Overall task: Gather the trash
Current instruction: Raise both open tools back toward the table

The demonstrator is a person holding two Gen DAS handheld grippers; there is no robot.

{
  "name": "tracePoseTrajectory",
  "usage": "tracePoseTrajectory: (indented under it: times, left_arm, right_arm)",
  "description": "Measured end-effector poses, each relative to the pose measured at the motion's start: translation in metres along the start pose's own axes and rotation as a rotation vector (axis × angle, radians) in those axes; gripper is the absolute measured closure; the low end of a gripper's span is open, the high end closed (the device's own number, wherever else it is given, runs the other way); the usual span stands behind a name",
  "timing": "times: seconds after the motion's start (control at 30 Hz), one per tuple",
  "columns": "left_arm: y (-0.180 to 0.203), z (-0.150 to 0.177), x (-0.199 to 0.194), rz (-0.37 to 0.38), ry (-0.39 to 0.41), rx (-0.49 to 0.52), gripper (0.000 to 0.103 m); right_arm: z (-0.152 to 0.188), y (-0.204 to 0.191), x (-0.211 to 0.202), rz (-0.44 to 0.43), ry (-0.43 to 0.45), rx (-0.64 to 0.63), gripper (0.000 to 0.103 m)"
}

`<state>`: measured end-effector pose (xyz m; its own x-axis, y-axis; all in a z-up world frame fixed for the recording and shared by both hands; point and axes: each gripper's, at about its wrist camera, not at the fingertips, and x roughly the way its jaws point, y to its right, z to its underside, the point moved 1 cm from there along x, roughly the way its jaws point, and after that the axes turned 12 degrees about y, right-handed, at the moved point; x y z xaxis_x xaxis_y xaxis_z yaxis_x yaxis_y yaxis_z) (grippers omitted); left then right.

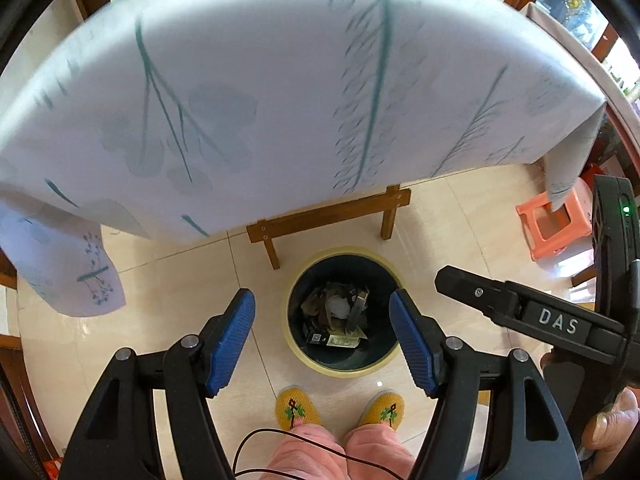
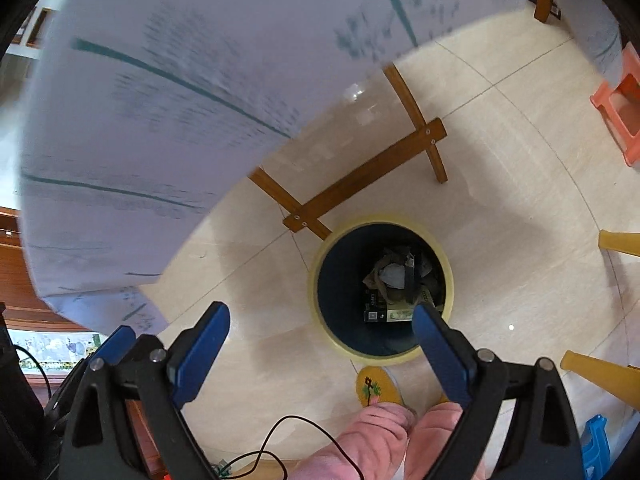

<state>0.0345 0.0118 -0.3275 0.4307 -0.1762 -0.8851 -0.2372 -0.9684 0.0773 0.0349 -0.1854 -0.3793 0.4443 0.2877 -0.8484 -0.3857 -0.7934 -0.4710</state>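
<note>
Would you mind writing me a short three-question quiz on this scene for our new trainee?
1. True or false: the left gripper holds a piece of trash.
2. Multiple choice: the bin stands on the floor (a) in front of the person's slippers, (b) on the pink stool, (c) on the tablecloth.
3. Fill in: both grippers' fingers are ____ over the bin.

Key
1. False: its fingers are apart with nothing between them.
2. (a): the slippers sit just behind the bin, with the table's wooden legs beyond it.
3. Open: the right gripper is empty too, and trash lies inside the bin.
</note>
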Motion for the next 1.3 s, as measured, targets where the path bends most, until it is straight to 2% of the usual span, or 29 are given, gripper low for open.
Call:
tracePoseTrajectory:
  times: [0.37, 0.6, 0.87, 1.03, 1.3]
  left_arm:
    - [0.016, -0.055, -0.108, 0.031, 0.076, 0.008, 0.035]
    - [0.022, -0.092, -0.193, 0.048, 0.198, -0.029, 0.035]
    - [0.022, -0.124, -0.274, 0.024, 0.383, -0.079, 0.030]
    - [0.028, -0.139, -0.313, -0.004, 0.489, -0.085, 0.028]
    - [0.034, -0.157, -0.348, -0.067, 0.580, -0.078, 0.024]
  right_arm:
    - [-0.019, -0.043, -0.117, -0.005, 0.056, -0.084, 0.010]
    - [-0.032, -0.072, -0.203, -0.020, 0.139, -0.174, 0.010]
    - [-0.052, -0.106, -0.284, -0.069, 0.272, -0.288, 0.010]
    - [-0.066, -0.124, -0.315, -0.108, 0.351, -0.353, 0.010]
    - [-0.088, -0.146, -0.338, -0.186, 0.407, -0.416, 0.010]
